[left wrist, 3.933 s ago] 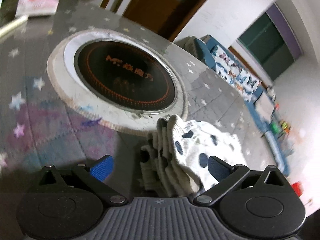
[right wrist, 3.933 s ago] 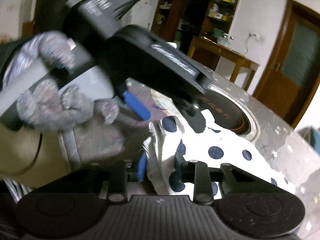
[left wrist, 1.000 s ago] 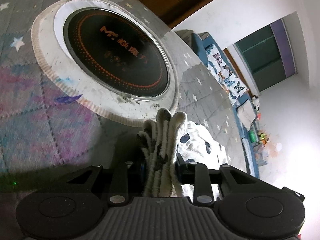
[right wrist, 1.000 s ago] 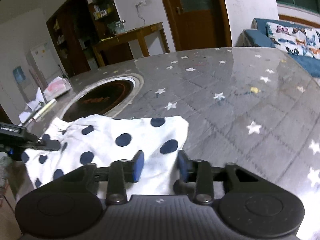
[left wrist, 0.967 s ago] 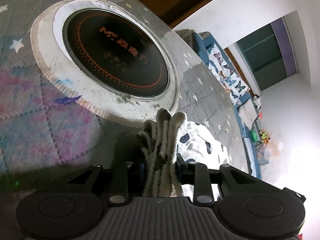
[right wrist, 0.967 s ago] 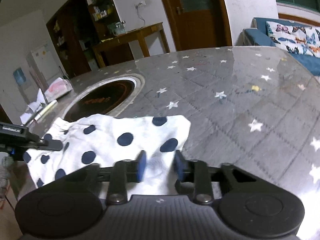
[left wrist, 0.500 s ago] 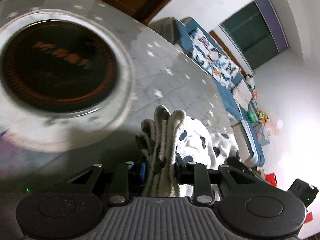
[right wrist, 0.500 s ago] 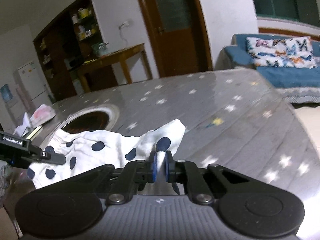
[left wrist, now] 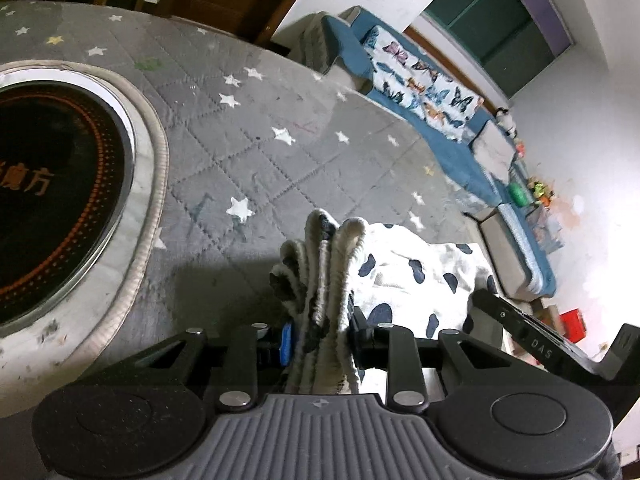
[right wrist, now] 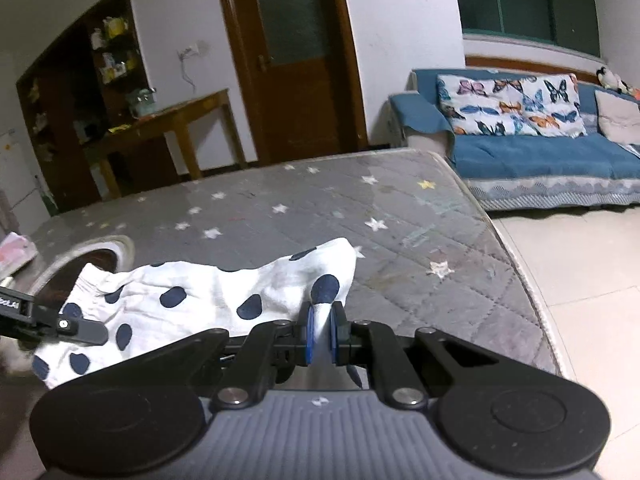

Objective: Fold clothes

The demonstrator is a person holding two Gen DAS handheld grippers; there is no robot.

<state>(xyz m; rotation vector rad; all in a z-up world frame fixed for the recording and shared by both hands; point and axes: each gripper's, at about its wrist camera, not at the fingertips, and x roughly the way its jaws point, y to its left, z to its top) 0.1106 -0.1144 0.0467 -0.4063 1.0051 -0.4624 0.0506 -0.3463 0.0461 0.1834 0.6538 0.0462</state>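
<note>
A white garment with dark blue polka dots hangs stretched between my two grippers above the grey starred table cover. My left gripper is shut on the bunched, ribbed waistband end. My right gripper is shut on a thin hem corner of the same garment. The right gripper's body shows at the right of the left wrist view, and the left gripper's finger shows at the left of the right wrist view. The cloth sags a little between them.
A round black induction hob with a pale rim is set into the table at the left. The table's rounded edge drops to a tiled floor. A blue sofa with a butterfly cushion stands beyond. A wooden side table stands by the door.
The right gripper has closed on the hem corner. Both grippers have lifted the garment and swung it toward the table's right edge, away from the hob.
</note>
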